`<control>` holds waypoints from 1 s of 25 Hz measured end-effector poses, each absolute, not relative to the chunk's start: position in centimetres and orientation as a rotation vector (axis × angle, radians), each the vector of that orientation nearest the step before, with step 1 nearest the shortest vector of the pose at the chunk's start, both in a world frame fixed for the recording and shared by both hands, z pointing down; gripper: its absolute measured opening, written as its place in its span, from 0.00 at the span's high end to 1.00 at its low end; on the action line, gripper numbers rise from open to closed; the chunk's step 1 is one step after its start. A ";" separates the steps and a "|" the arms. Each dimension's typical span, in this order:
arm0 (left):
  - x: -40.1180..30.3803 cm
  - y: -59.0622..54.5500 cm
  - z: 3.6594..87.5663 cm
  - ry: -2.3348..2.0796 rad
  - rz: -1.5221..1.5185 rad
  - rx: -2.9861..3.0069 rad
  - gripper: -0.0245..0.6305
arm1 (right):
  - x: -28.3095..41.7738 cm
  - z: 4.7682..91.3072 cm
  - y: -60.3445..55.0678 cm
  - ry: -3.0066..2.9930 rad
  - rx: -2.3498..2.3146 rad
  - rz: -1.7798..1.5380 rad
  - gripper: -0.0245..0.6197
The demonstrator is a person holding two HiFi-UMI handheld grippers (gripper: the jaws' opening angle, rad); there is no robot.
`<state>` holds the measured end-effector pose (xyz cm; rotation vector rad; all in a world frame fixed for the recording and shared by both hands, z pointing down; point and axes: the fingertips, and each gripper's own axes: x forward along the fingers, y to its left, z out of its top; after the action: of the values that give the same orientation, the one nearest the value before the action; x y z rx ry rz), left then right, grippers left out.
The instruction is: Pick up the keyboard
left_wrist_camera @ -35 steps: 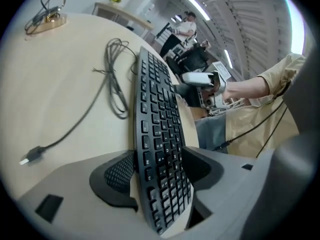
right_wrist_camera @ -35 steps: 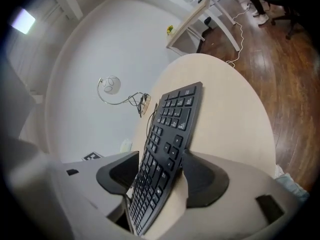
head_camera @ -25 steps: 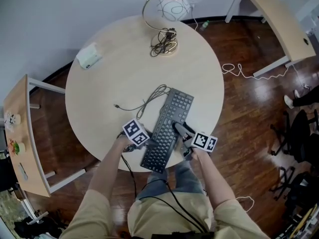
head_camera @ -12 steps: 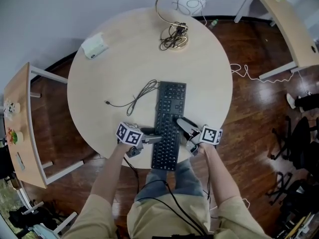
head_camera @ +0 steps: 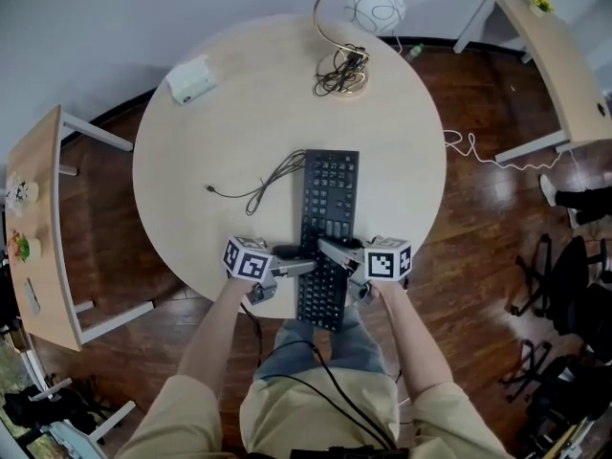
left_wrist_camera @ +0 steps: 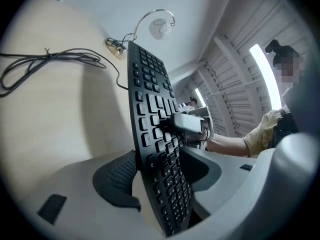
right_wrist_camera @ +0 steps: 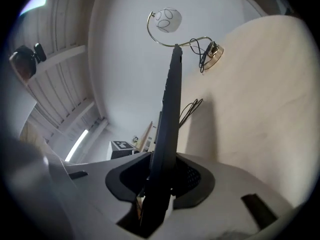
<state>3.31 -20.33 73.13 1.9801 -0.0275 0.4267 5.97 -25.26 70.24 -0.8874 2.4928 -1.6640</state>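
Between the jaws of the left gripper (head_camera: 298,267), which have just been closing, sits the left edge of the keyboard (head_camera: 328,208), clamped on its underside and its keys. Straight across from it, the right gripper (head_camera: 335,252) has also just been closing and is clamped on the right edge. Beyond both grippers the keyboard runs out over the bench (head_camera: 239,122), its near end past the rim, with its cable (head_camera: 263,191) looped ahead-left and a lamp (head_camera: 368,12) far ahead.
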 end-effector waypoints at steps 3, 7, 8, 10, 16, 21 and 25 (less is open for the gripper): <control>3.3 -19.9 70.5 -0.010 0.360 2.016 0.59 | 6.0 68.2 -25.5 2.519 -0.939 -1.579 0.80; 3.2 -19.9 66.6 -0.050 0.319 2.121 0.59 | 5.3 63.2 -25.4 2.649 -0.879 -1.420 0.83; 3.2 -20.0 65.5 -0.069 0.306 2.151 0.59 | 5.1 61.7 -25.4 2.673 -0.867 -1.376 0.83; 3.1 -20.3 62.8 -0.112 0.263 2.208 0.59 | 5.0 58.5 -25.2 2.704 -0.864 -1.286 0.83; 2.2 -21.2 54.0 -0.283 0.135 2.417 0.59 | 5.4 49.2 -25.0 2.649 -0.889 -1.020 0.83; 0.6 -21.4 49.1 -0.549 0.062 2.560 0.59 | 6.6 43.6 -24.1 2.599 -0.983 -0.811 0.84; -1.7 -22.3 45.7 -0.851 0.028 2.681 0.59 | 8.3 40.5 -23.8 2.602 -1.132 -0.625 0.84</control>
<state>-1.74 -22.29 45.71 2.6811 -0.8511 0.0277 8.25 -23.78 40.52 -1.1315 2.6020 -0.6249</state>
